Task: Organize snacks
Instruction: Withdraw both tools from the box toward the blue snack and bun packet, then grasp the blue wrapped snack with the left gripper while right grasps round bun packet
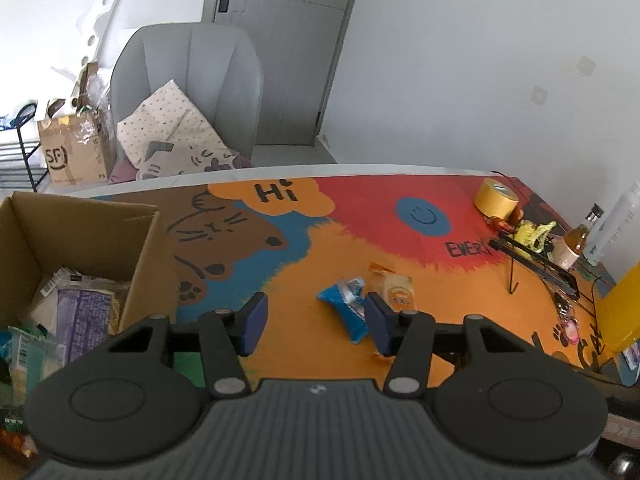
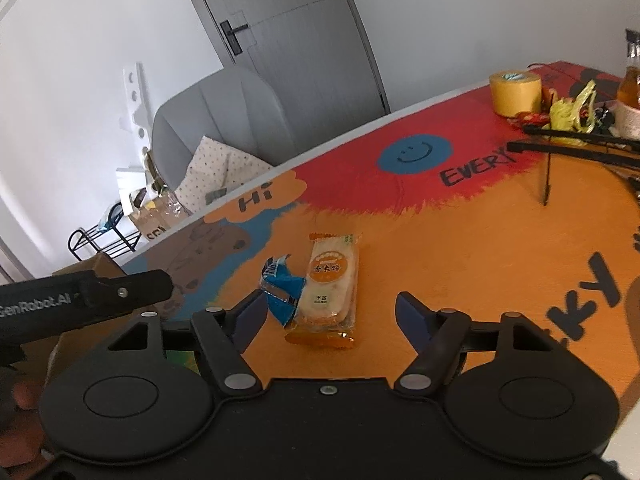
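Two snacks lie mid-counter [image 1: 460, 280], touching: a blue packet [image 1: 346, 308] and an orange cracker pack [image 2: 332, 284]. The left claw [image 1: 316, 322] is partly open, empty. The right claw [image 2: 330, 316], wider, straddles both without touching. A box [image 1: 80, 236] of snacks sits at the counter's left edge.

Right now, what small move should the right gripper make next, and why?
Probably lower the right gripper and close on the orange snack packet: its jaws stand open with the packet lying flat between them, touching the blue snack packet.
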Demonstrator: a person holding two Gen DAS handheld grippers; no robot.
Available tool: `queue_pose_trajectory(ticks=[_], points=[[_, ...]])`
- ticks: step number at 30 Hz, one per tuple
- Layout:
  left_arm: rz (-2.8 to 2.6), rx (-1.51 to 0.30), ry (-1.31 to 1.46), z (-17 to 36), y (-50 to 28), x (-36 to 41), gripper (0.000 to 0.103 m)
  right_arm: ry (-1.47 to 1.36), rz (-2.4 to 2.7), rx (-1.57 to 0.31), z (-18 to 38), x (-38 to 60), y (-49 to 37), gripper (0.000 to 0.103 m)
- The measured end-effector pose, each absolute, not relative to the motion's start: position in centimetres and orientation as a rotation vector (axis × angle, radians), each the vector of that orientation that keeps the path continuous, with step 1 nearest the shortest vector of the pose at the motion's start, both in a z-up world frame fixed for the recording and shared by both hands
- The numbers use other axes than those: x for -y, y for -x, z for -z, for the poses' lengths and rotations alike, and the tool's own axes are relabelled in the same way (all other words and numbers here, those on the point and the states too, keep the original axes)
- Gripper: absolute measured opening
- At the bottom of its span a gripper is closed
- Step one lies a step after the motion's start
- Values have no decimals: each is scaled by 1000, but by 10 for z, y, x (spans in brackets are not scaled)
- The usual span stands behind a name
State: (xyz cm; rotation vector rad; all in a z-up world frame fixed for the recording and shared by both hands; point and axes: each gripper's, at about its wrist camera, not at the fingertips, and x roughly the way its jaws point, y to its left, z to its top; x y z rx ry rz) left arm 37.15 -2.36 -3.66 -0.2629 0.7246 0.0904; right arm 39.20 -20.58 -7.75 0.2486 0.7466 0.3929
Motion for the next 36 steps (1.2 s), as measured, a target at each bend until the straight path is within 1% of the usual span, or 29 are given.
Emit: queue_pose_trajectory(ticks=[2, 7, 9, 10, 11, 13, 18, 33, 36], points=[[-94, -728, 265, 38, -374, 20, 49, -241, -388, -756, 82, 201, -397, 72], [-99, -745, 279, 43, -380, 14, 48, -217, -390, -774, 91, 187, -406, 72], [-97, -746, 282, 44, -382, 12, 48, -199, -386, -783, 95, 182, -408, 68], [-98, -745, 283, 45, -383, 11, 48, -192, -387, -791, 97, 180, -410, 62], [-98, -744, 284, 46, -384, 11, 48, -184, -390, -803, 99, 178, -412, 51], [-99, -748, 293, 47, -387, 9, 48, -169, -385, -829, 104, 176, -415, 38], [-87, -753, 302, 50, -393, 12, 48, -161, -382, -821, 103, 183, -410, 32], [-91, -804, 319, 84, -422, 43, 49, -139, -323, -838, 100, 221, -403, 31], [-105, -809, 333, 90, -428, 44, 50, -139, -329, -844, 100, 224, -402, 34]])
